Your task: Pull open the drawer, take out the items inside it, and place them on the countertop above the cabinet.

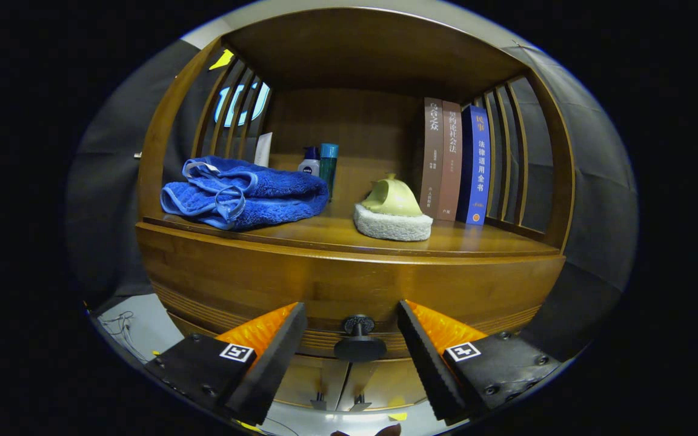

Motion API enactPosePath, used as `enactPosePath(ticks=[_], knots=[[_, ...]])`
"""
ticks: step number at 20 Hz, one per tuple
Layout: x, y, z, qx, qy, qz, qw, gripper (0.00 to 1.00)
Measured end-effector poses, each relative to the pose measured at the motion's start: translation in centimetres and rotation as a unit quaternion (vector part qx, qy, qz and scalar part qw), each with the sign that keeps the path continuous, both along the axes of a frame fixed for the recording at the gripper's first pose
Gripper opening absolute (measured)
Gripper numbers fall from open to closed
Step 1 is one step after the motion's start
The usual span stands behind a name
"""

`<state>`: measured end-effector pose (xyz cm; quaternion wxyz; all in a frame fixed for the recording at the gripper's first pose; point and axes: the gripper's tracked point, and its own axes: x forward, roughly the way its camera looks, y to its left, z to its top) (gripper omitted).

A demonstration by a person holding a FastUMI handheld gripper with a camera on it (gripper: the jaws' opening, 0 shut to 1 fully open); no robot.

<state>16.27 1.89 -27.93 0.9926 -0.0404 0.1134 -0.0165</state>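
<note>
A wooden cabinet stands ahead with its drawer front [349, 284] closed under the countertop [476, 245]. A dark round knob [359, 338] sticks out of the drawer, right between my fingers. My gripper [352, 324] is open, one finger on each side of the knob with a gap to both. What lies inside the drawer is hidden.
On the countertop lie a folded blue towel [246, 192], a yellow-topped scrubbing sponge [392, 212], two small bottles [320, 162] at the back and three upright books [455, 162] on the right. Slatted side rails and a shelf roof enclose the countertop. Cabinet doors [337, 387] sit below the drawer.
</note>
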Motion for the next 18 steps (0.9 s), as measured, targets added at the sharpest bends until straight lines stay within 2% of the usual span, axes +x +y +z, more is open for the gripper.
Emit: enactPosePath(ticks=[9, 15, 18], knots=[[-4.6, -0.4, 8.3, -0.014, -0.05, 0.01, 0.999, 0.99], [-8.3, -0.4, 14.8, 0.015, -0.069, 0.004, 0.998, 0.99], [-9.9, -0.4, 17.2, 0.01, -0.071, 0.005, 0.997, 0.99]])
